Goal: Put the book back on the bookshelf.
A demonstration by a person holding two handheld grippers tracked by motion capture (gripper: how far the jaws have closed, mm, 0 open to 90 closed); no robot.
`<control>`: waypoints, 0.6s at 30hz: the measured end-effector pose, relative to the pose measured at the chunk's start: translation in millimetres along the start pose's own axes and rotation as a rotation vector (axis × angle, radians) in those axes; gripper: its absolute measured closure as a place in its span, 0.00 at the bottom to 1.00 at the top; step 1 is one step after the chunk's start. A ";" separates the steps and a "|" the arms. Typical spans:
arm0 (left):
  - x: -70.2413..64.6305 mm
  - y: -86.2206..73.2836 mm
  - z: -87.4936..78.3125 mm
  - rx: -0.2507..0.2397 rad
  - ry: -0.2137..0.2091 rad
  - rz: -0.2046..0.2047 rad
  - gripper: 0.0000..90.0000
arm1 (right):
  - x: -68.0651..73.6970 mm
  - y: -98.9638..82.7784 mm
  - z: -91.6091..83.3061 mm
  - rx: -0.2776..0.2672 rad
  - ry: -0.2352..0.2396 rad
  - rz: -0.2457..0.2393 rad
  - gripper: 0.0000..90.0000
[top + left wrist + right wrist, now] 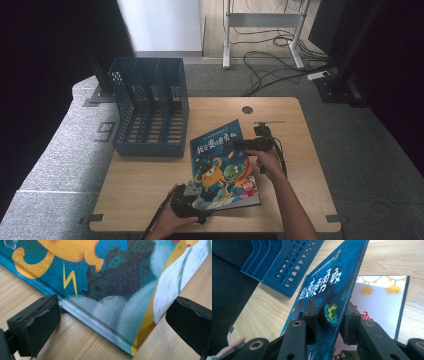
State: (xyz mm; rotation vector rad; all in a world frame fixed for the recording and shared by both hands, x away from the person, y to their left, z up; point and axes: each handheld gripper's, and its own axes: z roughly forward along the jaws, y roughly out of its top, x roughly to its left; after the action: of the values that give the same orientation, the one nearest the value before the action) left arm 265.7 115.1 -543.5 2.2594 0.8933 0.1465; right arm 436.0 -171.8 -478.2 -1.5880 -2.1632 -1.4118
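Note:
A picture book (222,167) with a blue cover and cartoon monsters lies near the front of the wooden table (145,175). My right gripper (240,144) reaches in at the book's far right edge. In the right gripper view the front cover (329,282) is raised off a white page with yellow stars (379,297). It passes between the jaws of my right gripper (329,312), which stand apart with the cover leaning on one pad. My left gripper (196,199) sits at the book's near left corner (132,350), and its jaws (112,312) are wide open on either side of it.
A blue slotted file organiser (150,107) stands at the table's back left, close to the book's far corner. A round cable hole (247,109) is at the back edge. Cables (270,70) and a desk frame lie on the floor beyond.

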 end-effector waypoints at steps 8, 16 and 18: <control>1.1 1.3 0.2 0.002 -0.002 -0.011 0.00 | 10.2 6.8 -4.0 -0.023 0.057 -0.003 0.85; 2.7 3.8 1.4 0.006 -0.001 -0.014 0.00 | 28.6 11.1 -8.1 -0.040 0.006 -0.059 0.85; 3.5 5.1 1.9 0.010 -0.003 -0.017 0.00 | 32.0 11.7 -10.2 -0.046 -0.003 -0.073 0.85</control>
State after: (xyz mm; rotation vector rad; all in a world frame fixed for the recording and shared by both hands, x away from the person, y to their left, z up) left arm 271.9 113.6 -542.1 2.2606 0.9131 0.1318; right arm 426.8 -156.7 -447.2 -1.5422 -2.2274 -1.4912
